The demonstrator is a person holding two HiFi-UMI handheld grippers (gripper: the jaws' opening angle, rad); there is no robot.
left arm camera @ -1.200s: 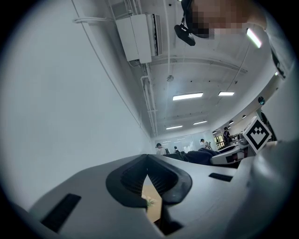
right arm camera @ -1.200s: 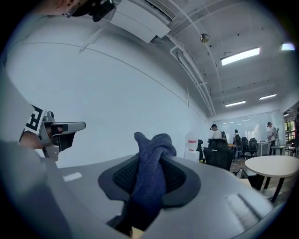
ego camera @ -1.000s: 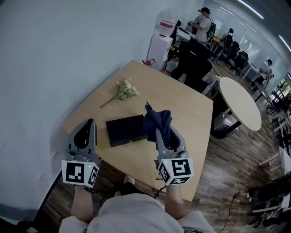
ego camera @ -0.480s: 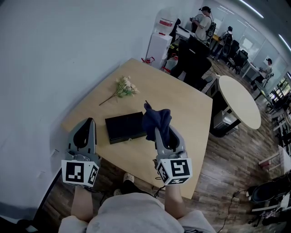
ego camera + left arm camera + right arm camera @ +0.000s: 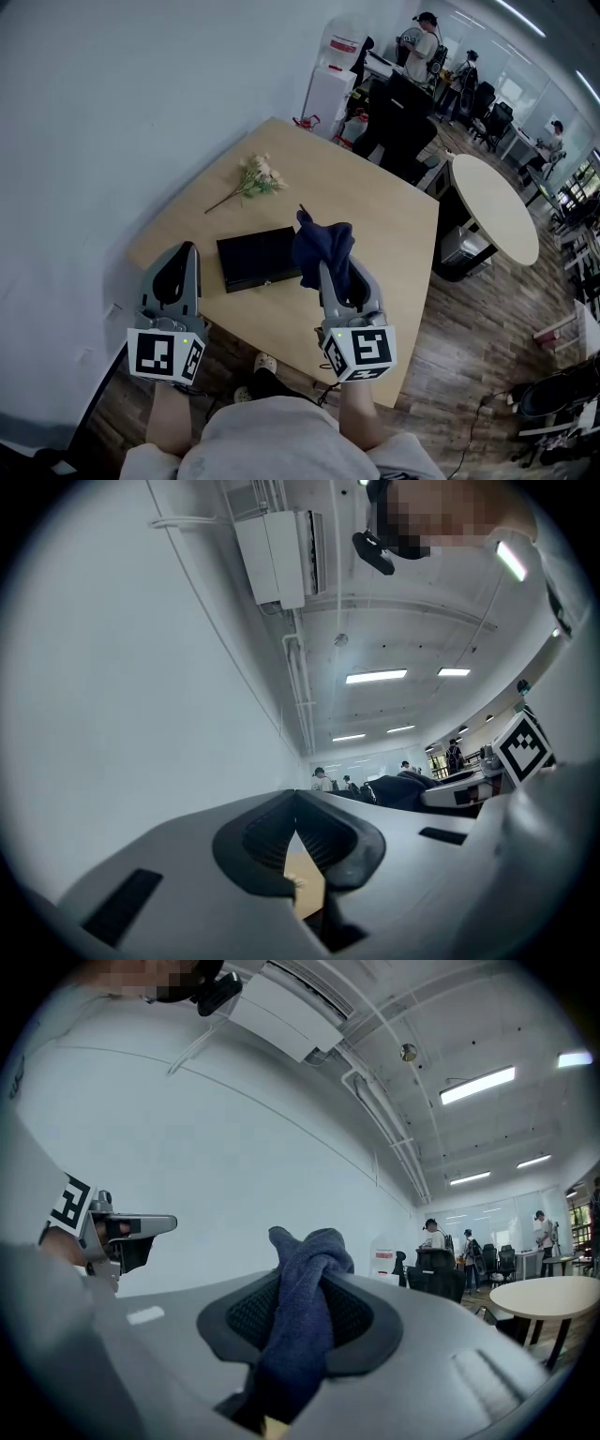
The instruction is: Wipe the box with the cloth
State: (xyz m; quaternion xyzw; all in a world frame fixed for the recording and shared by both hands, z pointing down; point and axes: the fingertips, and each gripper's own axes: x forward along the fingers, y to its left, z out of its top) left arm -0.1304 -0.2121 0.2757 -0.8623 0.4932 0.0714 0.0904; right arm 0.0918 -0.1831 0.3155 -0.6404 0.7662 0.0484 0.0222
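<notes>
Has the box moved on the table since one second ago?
No. The box lies just as far from the flowers as before.

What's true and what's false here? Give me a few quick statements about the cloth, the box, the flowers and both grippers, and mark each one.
1. The right gripper is shut on the dark blue cloth. True.
2. The black box lies flat on the wooden table. True.
3. A flower sprig lies on the table beyond the box, apart from it. True.
4. The left gripper grips the box. False: its fingers are together on nothing, and it is held to the left of the box.
5. The cloth is spread flat over the box. False: it is bunched between the right gripper's fingers, at the box's right end.
</notes>
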